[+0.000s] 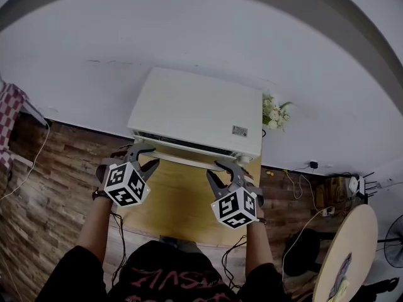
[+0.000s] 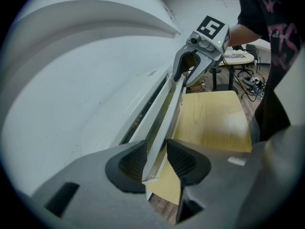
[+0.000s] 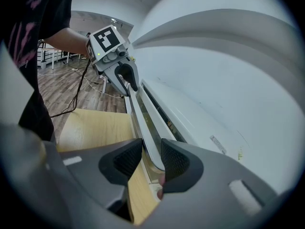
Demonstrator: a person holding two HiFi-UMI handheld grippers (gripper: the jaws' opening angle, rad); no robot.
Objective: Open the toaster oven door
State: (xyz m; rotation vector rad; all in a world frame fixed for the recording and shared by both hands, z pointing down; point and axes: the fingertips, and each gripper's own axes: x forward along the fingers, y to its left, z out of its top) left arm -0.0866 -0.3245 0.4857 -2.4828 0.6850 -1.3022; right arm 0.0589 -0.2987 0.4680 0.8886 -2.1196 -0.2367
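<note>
The toaster oven (image 1: 195, 109) stands at the back edge of the wooden table (image 1: 179, 209), against the wall, and its door looks shut or at most barely cracked. The grasp is nearly set: the right gripper (image 3: 151, 159) seems clamped on one end of the door handle (image 1: 189, 160), while the left gripper (image 2: 156, 162) straddles the other end, its jaws not quite pressing (a sliver of space shows). Pulling the door down remains.

Head view: toaster oven (image 1: 195, 109) front hidden beneath own top; label (image 1: 239, 130) on top too small to read; round table (image 1: 356, 244) cut off at right edge. Whether left gripper (image 2: 155, 159) pads press door handle (image 2: 164, 123): unclear.
</note>
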